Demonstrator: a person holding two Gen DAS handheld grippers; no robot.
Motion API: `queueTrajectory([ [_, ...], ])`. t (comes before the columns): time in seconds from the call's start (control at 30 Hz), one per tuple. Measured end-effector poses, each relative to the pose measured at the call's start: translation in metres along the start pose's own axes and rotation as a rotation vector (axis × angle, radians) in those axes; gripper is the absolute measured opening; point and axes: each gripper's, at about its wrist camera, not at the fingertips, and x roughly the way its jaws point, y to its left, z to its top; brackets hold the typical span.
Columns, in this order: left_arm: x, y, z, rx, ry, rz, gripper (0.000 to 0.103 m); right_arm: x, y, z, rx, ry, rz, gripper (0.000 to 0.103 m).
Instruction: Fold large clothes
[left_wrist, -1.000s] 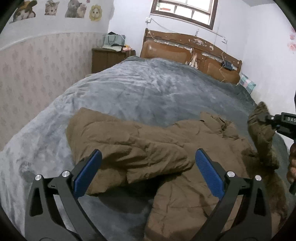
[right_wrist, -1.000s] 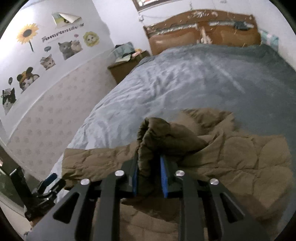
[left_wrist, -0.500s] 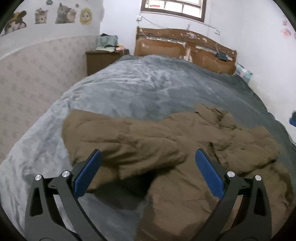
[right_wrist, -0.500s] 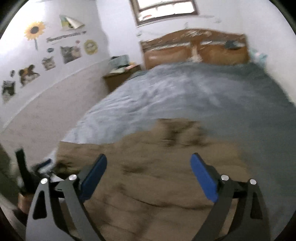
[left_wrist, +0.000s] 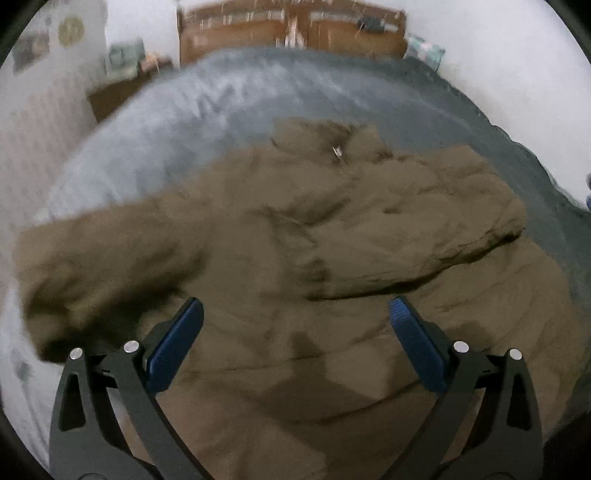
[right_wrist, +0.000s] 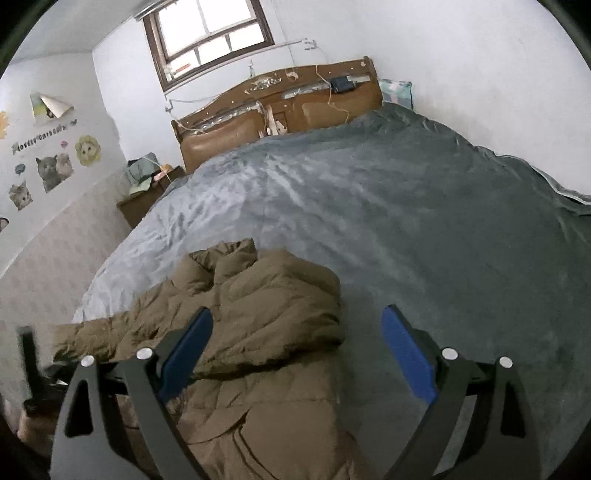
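A brown quilted jacket (left_wrist: 332, 221) lies crumpled on the grey blanket (left_wrist: 229, 92), with one sleeve folded across its body and the other reaching out to the left. My left gripper (left_wrist: 295, 314) hovers open above the jacket's lower middle, nothing between its blue pads (left_wrist: 177, 343). In the right wrist view the jacket (right_wrist: 258, 306) fills the lower left. My right gripper (right_wrist: 297, 321) stands open over the jacket's right edge, its left finger above the fabric and its right finger above bare blanket (right_wrist: 424, 221). It holds nothing.
A wooden headboard (right_wrist: 280, 99) stands at the far end of the bed, with a pillow (right_wrist: 397, 92) by the right wall. A nightstand (right_wrist: 147, 195) with clutter sits against the left wall with cat stickers (right_wrist: 55, 166). A window (right_wrist: 210, 33) is above.
My right gripper let go of the jacket fold it was pinching, opened wide and swung right. The released part now lies on the jacket. My left gripper moved right, over the jacket's body.
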Motion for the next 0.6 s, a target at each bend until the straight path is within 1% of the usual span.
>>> queueTrajectory([
  [0.07,0.019,-0.006,0.004,-0.033,0.039,0.008,0.1,-0.004,0.005,-0.001,-0.029,-0.005,0.008,0.093],
  [0.1,0.035,-0.01,0.008,-0.054,0.07,0.019,0.1,-0.004,0.008,-0.001,-0.037,-0.008,0.01,0.093],
  [0.17,0.055,-0.014,0.013,-0.073,0.103,0.022,0.099,-0.006,0.01,-0.001,-0.044,-0.015,0.019,0.093],
  [0.23,0.077,-0.014,0.016,-0.103,0.144,0.007,0.089,-0.009,0.008,0.002,-0.034,-0.02,0.029,0.093],
  [0.3,0.094,-0.009,0.016,-0.165,0.181,-0.051,0.048,-0.009,0.003,0.003,-0.021,-0.021,0.03,0.093],
  [0.33,0.096,-0.007,0.019,-0.179,0.177,-0.051,0.038,-0.009,-0.001,0.004,-0.013,-0.019,0.029,0.093],
  [0.37,0.095,-0.008,0.023,-0.17,0.159,-0.045,0.019,-0.008,-0.004,0.004,-0.007,-0.016,0.03,0.093],
  [0.4,0.088,-0.009,0.031,-0.131,0.122,-0.007,0.016,-0.007,-0.006,0.004,-0.004,-0.013,0.029,0.093],
  [0.47,0.071,-0.006,0.045,-0.1,0.049,0.055,0.015,-0.004,-0.01,0.004,-0.001,-0.009,0.016,0.093],
  [0.5,0.063,-0.003,0.052,-0.104,0.025,0.068,0.015,-0.001,-0.011,0.004,0.001,-0.004,0.01,0.093],
  [0.53,0.052,0.007,0.062,-0.113,-0.011,0.094,0.015,0.001,-0.013,0.005,0.004,0.001,0.003,0.093],
  [0.6,0.04,0.019,0.076,-0.109,-0.048,0.154,0.017,0.008,-0.017,0.004,0.008,0.014,-0.011,0.093],
])
